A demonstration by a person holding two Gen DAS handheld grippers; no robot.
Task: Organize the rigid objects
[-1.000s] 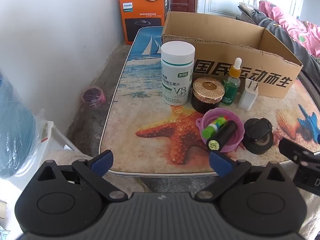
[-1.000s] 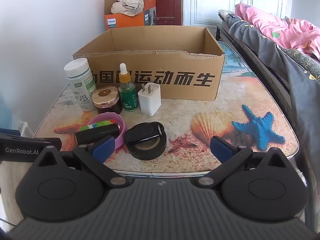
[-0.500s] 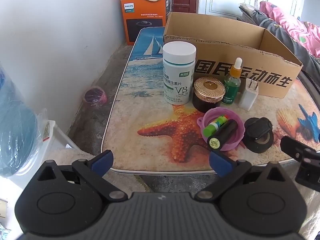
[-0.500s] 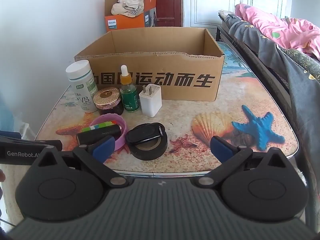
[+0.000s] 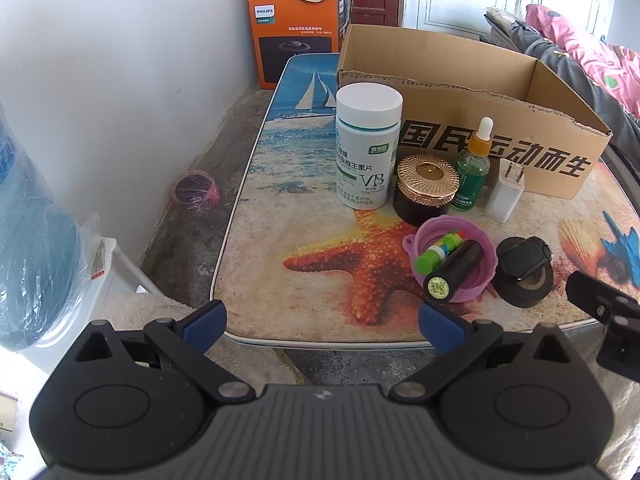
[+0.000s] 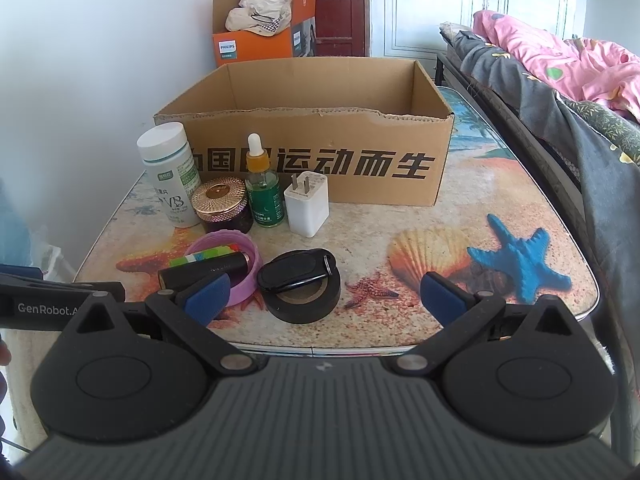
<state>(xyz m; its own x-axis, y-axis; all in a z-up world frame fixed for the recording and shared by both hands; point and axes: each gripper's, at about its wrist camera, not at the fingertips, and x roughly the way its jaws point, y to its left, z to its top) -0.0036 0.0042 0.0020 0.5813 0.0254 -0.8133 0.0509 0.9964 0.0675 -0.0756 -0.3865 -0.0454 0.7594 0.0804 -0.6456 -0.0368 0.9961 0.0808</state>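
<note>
Left gripper [image 5: 322, 322], right gripper [image 6: 326, 294]: jaws wide, empty, at table [image 6: 460, 216] near edge. White bottle [image 5: 367, 146] marked "VB", beside gold-lidded jar [image 5: 426, 189]. Cardboard box [image 6: 320, 160] behind, Chinese print. Orange carton [image 5: 296, 46] reads "PHILIPS".

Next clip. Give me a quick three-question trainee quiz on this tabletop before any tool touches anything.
1. True or false: the key fob lies on top of the tape roll.
2. What lies in the purple ring along with the black tube? A) green-capped stick B) plug C) dropper bottle
3. Fill in: the white charger stands in front of the ____.

Key: 1 true. 2 A, the green-capped stick. 3 cardboard box.
</note>
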